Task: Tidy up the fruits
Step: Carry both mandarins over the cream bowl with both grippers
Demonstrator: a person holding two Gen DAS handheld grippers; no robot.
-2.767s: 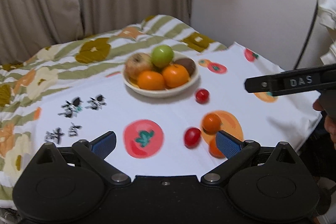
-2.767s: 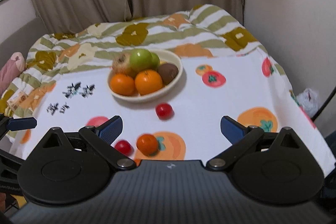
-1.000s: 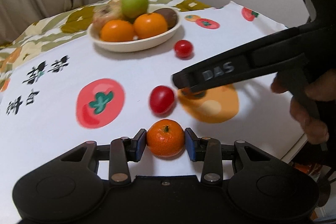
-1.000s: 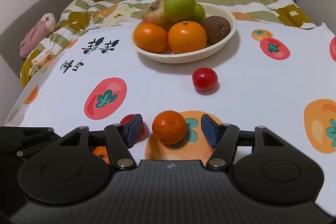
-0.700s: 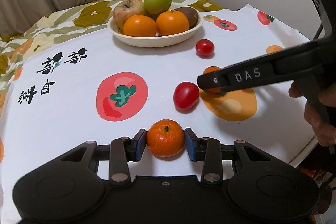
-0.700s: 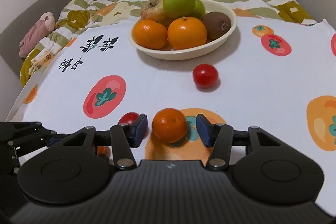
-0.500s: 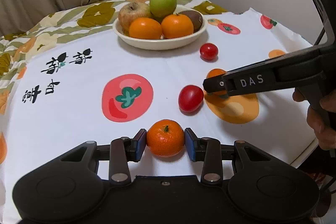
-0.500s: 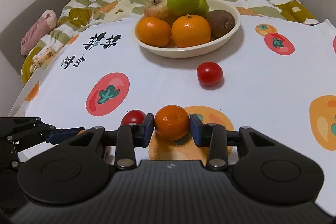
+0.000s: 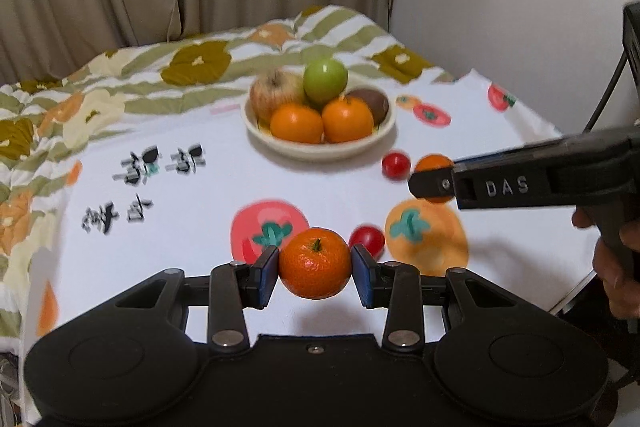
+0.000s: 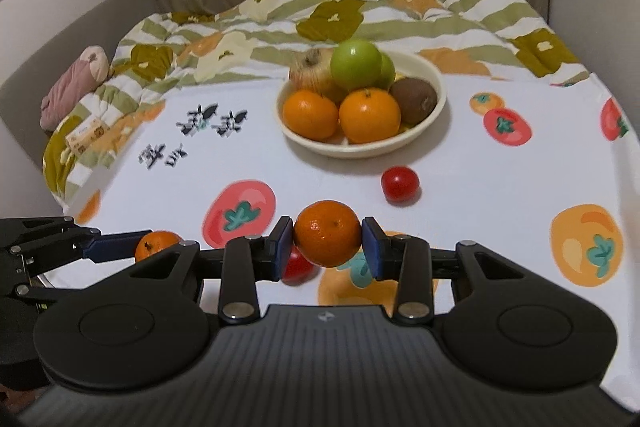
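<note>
My left gripper is shut on a small mandarin and holds it above the cloth. My right gripper is shut on a second mandarin, also lifted; it shows in the left wrist view at the right. A cream bowl at the table's middle holds two oranges, green apples, a kiwi and a pale apple. One cherry tomato lies in front of the bowl. Another tomato lies on the cloth just beyond my left fingers.
The white cloth has printed tomatoes and oranges that look like fruit. A striped quilt lies behind the bowl, with a pink bundle at the far left. Curtains and a wall stand behind. The table edge is near on the right.
Both grippers have lifted their mandarins off the cloth and pulled back and up. The right gripper closed fully on its mandarin just before.
</note>
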